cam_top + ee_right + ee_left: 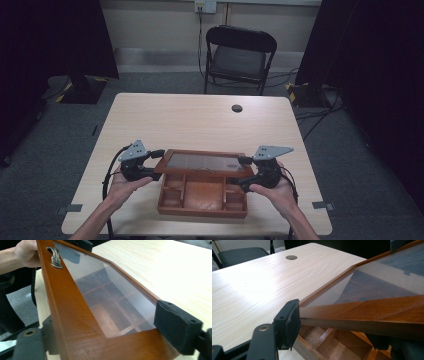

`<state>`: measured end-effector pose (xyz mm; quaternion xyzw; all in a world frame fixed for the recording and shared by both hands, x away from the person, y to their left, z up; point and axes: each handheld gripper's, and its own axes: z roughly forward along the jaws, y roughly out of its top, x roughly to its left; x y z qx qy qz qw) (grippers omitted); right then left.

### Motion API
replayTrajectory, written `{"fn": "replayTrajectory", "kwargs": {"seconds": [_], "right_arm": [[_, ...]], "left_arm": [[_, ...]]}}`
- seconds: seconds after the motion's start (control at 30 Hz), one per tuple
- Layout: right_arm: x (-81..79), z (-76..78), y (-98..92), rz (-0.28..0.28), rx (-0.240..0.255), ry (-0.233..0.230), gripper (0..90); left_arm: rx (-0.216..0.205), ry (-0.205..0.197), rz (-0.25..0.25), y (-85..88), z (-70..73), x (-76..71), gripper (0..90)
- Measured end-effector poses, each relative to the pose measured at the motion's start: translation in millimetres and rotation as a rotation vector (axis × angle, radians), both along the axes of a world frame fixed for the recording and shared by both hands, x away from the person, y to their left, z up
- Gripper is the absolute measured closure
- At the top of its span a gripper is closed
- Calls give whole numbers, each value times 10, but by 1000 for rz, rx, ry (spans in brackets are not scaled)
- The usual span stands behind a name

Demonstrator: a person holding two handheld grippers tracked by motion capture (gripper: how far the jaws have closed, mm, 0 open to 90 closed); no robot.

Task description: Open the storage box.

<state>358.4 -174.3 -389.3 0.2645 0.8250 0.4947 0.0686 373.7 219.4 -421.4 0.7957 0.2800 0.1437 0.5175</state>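
Observation:
A brown wooden box (202,206) with several inner compartments (332,343) sits at the table's near edge. Its glass-paned lid (202,162) is raised at a slant above it, and a small metal handle (55,257) is fixed to the front rail. My left gripper (156,164) is shut on the lid's left side rail (374,312), with one black pad (287,322) above and the other below. My right gripper (241,171) is shut on the right side rail (75,315), its pad (177,325) pressed against the frame. The person's other hand (25,252) is visible beyond the lid.
The light wood table (200,120) stretches bare behind the box, with a round cable hole (237,108) near its far edge. A black folding chair (240,57) stands beyond the table. Cables lie on the floor at the right, and dark curtains hang on both sides.

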Motion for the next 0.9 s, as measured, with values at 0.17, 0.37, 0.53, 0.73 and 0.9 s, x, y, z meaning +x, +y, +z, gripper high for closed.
{"fn": "replayTrajectory", "kwargs": {"seconds": [0.17, 0.37, 0.53, 0.73, 0.9], "right_arm": [[50, 6, -25, -10, 10, 4, 198], [96, 56, -73, -24, 37, 1, 235], [152, 89, -113, -47, 58, -13, 274], [271, 63, -147, -60, 76, 6, 361], [335, 52, -146, -52, 85, 14, 406]], "left_arm": [[-15, 2, 10, -9, 15, 35, 357], [-24, 8, 13, 2, 59, 67, 385], [-32, 5, 4, -10, 89, 96, 413], [-44, 12, 3, -13, 93, 139, 443], [-33, 14, -3, -30, 105, 187, 454]]}}
